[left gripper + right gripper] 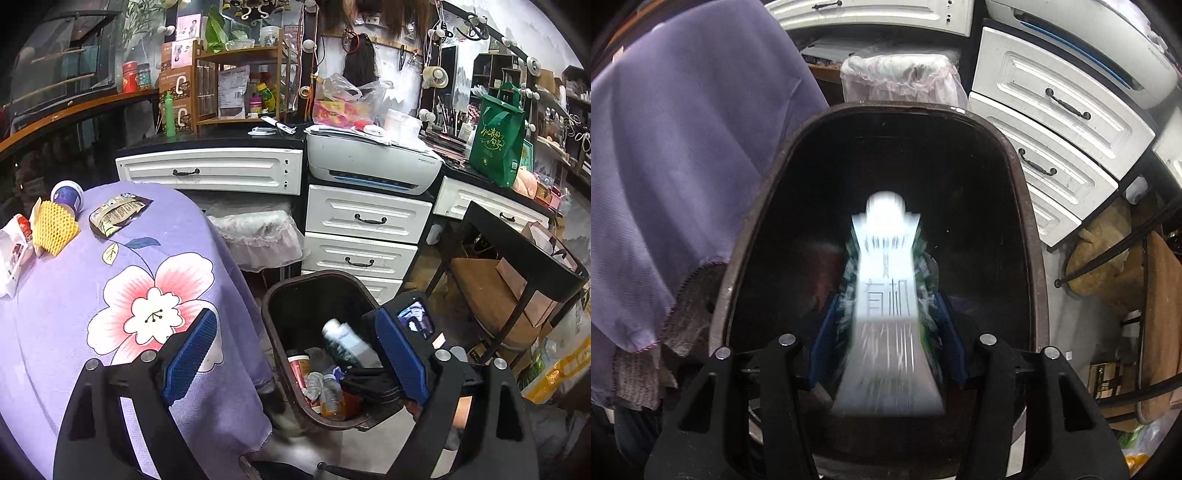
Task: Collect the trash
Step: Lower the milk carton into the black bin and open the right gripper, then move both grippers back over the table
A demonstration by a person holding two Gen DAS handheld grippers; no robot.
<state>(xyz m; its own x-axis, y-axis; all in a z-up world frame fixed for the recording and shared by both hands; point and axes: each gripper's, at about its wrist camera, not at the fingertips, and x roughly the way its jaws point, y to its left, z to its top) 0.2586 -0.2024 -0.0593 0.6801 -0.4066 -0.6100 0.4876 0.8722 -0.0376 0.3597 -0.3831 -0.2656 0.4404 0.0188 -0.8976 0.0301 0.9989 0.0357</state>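
Left wrist view only: the surface (66, 332) under a purple flowered cloth, with trash left on its far left part: a yellow foam net (53, 229), a dark snack wrapper (116, 216), a blue-and-white cup (68, 194) on its side and a white-and-red packet (14, 247) at the edge. This view also looks into the dark bin (280, 332) on the floor to the right of the surface, where bottles and crumpled scraps lie at the bottom.

Right wrist view only: the bin's rim (1030, 236) seen from straight above, its inside almost black, and the white milk bottle (886, 314) with printed characters, motion-blurred, between the blue pads (822, 343).

Both views: white drawers (365, 218) beyond the bin, and a second bin lined with a clear bag (258, 232) just past it.

Left gripper (295, 354): jaws spread wide, nothing between them; it angles downward over the near edge of the surface and the bin.

Right gripper (886, 332): points steeply down into the bin; in the left wrist view it shows at the bin's right rim. The bottle sits between its pads, but blur hides whether they press on it, so I cannot tell if it is gripped or released.

Milk bottle, place: over the bin's mouth, cap end away from the gripper, seen tilted inside the bin (347, 343) from the left wrist view.
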